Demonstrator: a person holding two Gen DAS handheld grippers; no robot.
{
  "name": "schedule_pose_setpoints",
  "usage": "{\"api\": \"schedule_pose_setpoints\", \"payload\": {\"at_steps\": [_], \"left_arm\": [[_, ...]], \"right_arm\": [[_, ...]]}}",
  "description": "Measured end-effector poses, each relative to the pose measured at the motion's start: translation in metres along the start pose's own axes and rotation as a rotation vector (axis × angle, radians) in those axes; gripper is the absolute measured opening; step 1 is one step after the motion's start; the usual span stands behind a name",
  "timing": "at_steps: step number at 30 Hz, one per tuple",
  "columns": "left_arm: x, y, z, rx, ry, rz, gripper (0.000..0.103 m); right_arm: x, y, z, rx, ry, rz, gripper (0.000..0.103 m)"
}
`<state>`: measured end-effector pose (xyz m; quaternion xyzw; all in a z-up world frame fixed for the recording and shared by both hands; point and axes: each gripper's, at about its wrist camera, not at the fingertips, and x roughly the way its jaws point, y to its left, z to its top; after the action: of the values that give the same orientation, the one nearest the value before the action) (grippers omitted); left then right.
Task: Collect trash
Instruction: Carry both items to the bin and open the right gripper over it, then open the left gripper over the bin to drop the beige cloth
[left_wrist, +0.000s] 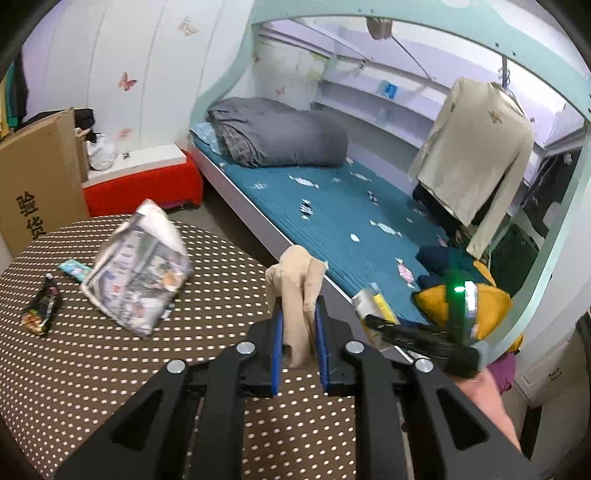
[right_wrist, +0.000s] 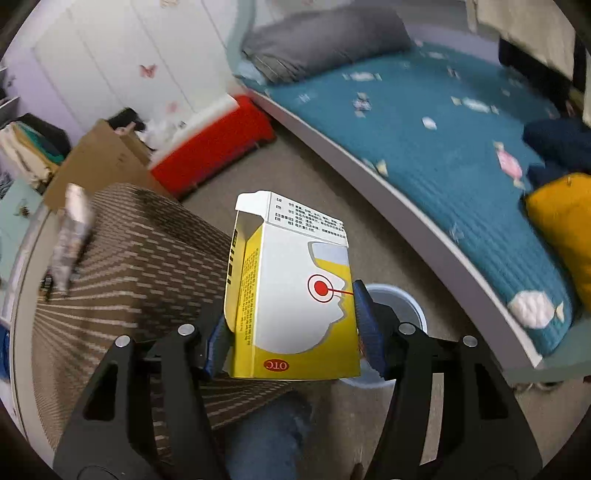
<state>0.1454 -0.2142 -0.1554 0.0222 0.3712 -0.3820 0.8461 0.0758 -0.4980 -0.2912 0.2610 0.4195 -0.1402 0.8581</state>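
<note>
A dotted brown table (left_wrist: 92, 369) stands beside a teal bed (left_wrist: 332, 206). The left gripper (left_wrist: 298, 325) pinches one beige crumpled scrap (left_wrist: 295, 288) above the table's near edge. The right gripper (right_wrist: 291, 332) clamps one yellow medicine box (right_wrist: 291, 295) over the white bin (right_wrist: 402, 306) on open floor. Farther on the table lie one newspaper bundle (left_wrist: 136, 269) and two wrappers (left_wrist: 40, 310).

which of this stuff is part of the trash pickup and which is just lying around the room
Job:
left gripper shut on beige scrap
right gripper shut on medicine box
bin
dark wrapper, newspaper, both on table

Lying about:
duvet
hanging shirt
cardboard box
yellow cushion
</note>
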Motion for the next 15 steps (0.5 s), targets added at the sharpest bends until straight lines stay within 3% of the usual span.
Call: {"api": "schedule_pose_setpoints", "payload": {"at_steps": [4,7,15], "left_arm": [[0.024,-0.015,0.001,0.027,0.045,-0.018,0.015],[0.044,-0.030,0.001,0.047,0.081,-0.034,0.015],[0.114,-0.069,-0.001,0.085,0.211,-0.087,0.015]], "right_arm": [[0.030,-0.030,-0.003,0.076,0.049,-0.019,0.072],[0.037,-0.047,-0.005,0.135,0.051,-0.021,0.089],[0.001,-0.069,-0.002,0.183,-0.041,-0.003,0.094]]}}
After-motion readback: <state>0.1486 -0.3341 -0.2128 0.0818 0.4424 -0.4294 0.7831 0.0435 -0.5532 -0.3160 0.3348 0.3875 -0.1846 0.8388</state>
